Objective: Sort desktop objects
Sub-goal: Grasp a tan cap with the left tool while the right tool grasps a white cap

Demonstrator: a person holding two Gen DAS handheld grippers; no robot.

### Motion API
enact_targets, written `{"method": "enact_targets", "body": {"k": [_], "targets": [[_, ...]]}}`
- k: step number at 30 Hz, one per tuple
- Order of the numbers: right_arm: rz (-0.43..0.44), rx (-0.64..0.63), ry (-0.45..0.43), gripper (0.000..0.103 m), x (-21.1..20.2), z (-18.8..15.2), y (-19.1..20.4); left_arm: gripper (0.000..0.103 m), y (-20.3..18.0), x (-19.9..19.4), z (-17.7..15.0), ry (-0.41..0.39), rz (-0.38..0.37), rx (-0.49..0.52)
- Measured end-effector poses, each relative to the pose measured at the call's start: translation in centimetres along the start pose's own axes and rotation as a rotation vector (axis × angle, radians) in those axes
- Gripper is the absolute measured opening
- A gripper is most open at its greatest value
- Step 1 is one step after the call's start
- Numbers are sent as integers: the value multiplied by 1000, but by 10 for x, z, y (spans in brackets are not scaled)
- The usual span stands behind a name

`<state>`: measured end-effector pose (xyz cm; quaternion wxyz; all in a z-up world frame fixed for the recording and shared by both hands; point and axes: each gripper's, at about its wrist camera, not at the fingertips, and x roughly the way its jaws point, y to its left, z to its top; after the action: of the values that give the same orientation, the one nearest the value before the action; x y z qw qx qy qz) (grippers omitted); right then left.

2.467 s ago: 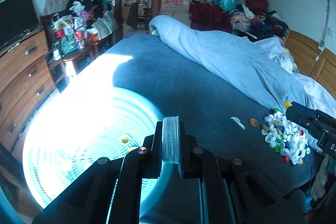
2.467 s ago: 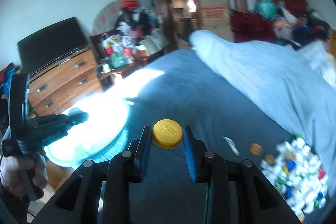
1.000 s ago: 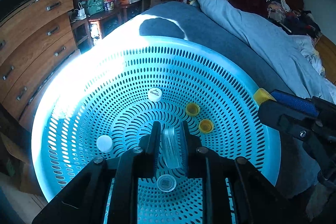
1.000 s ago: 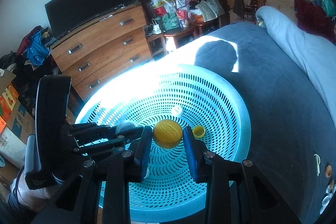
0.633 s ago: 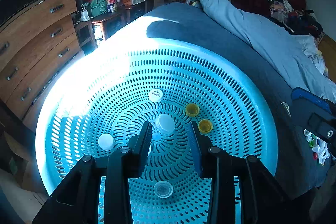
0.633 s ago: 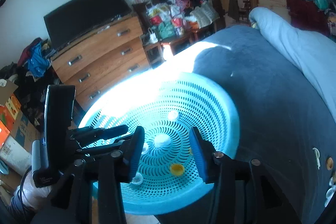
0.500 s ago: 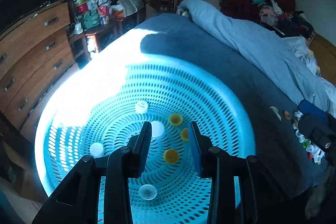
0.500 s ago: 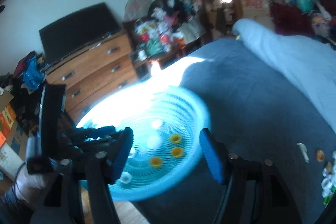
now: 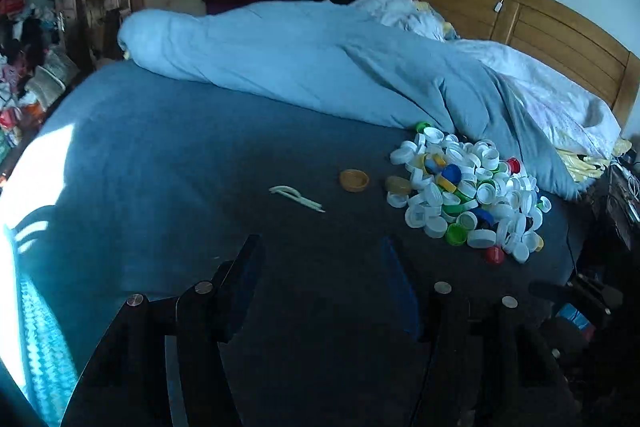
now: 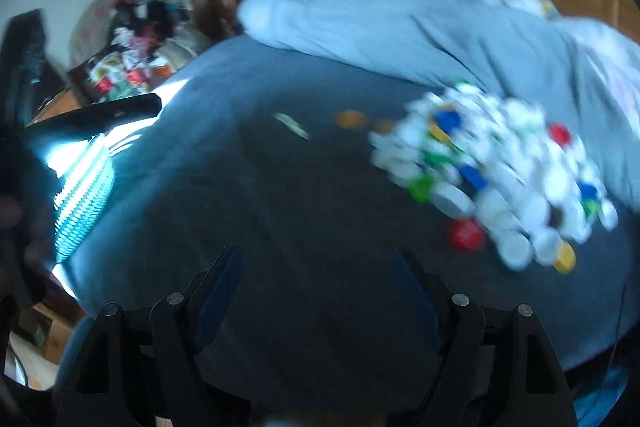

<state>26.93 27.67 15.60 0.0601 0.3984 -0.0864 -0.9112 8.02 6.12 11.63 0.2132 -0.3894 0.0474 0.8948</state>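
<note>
**Inspector:** Progress first. The pile of bottle caps (image 9: 468, 195) on the bed (image 9: 180, 155) is large: mostly white, with blue, green, yellow and red among them. One orange cap (image 9: 354, 180) lies apart, just beside the pile, with a pale plastic strip (image 9: 296, 197) further along.

**Clerk:** So most of the sorting is left?

**Inspector:** By my judgement, yes. The pile looks barely reduced.

**Clerk:** And the grippers?

**Inspector:** The left gripper (image 9: 320, 267) has its jaws apart, just been opening, nothing between them. The right gripper (image 10: 316, 267) likewise, spread wider, also empty. Both point down at the bed short of the pile.

**Clerk:** The container?

**Inspector:** Only a sliver of the blue perforated basket (image 10: 82, 199) shows at the left edge of each view, sunlit, at the side of the bed. Its contents cannot be seen from here.
</note>
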Motion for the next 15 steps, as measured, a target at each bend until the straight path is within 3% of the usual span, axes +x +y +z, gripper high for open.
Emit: {"method": "enact_targets", "body": {"k": [5,8,11,15], "targets": [[-45,109,1,82,-9,-14,-58,55,-24,107,35,67,-15,53],[-29,208,12,82,-11,-19,-85,55,-27,151,45,106,-21,49],[-7,237,25,82,-6,-20,-95,55,-32,176,50,118,-9,53],[38,225,15,82,-7,-17,-92,55,-35,204,46,174,63,66]]}}
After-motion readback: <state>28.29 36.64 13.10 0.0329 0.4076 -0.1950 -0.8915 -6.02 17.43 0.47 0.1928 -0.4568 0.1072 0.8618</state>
